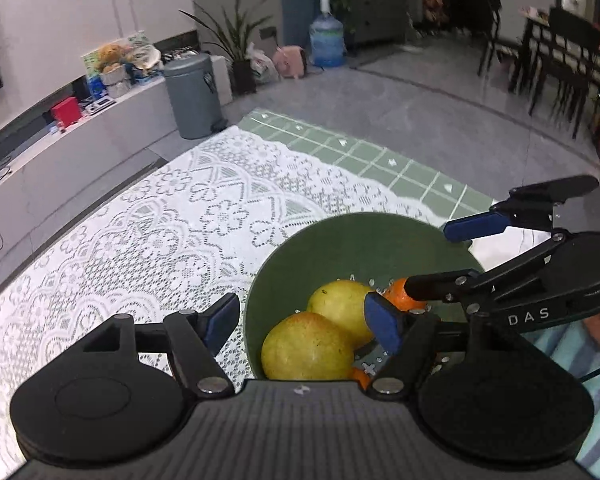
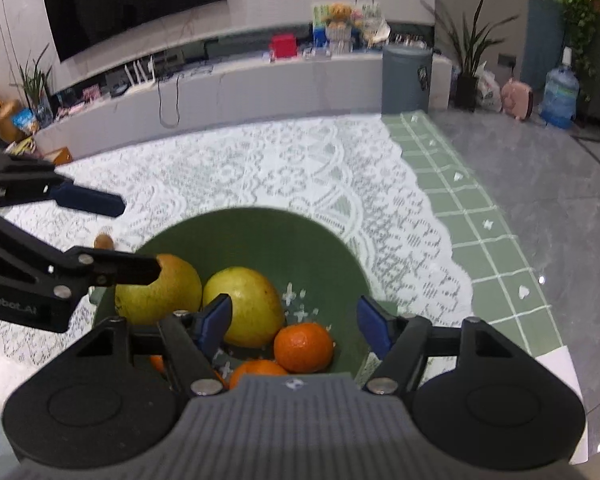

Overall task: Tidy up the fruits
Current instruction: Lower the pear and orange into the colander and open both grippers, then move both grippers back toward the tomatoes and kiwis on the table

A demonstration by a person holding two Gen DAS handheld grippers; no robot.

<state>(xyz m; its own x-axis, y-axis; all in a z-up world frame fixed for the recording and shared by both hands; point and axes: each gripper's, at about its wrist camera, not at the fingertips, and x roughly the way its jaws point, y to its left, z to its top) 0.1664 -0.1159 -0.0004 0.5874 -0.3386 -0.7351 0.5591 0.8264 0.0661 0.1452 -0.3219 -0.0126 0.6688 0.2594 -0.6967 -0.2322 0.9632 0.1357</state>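
Two matte black plastic two-finger grippers: left gripper (image 1: 304,322), right gripper (image 2: 294,322). Flat blue rubber fingertip pads (image 1: 384,326), silver round pivot screws (image 1: 388,385), ribbed grey centre housing, round black side discs. White "DAS" lettering on right gripper's arm.

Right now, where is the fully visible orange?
In the right wrist view, the orange lies inside the green bowl, near its front, just right of the nearer pear and between the open fingers of the right hand-held gripper.

floor (image 1: 420,92): grey tile | TV (image 2: 132,0): wall-mounted | bin (image 1: 192,94): grey | chairs (image 1: 560,60): dark
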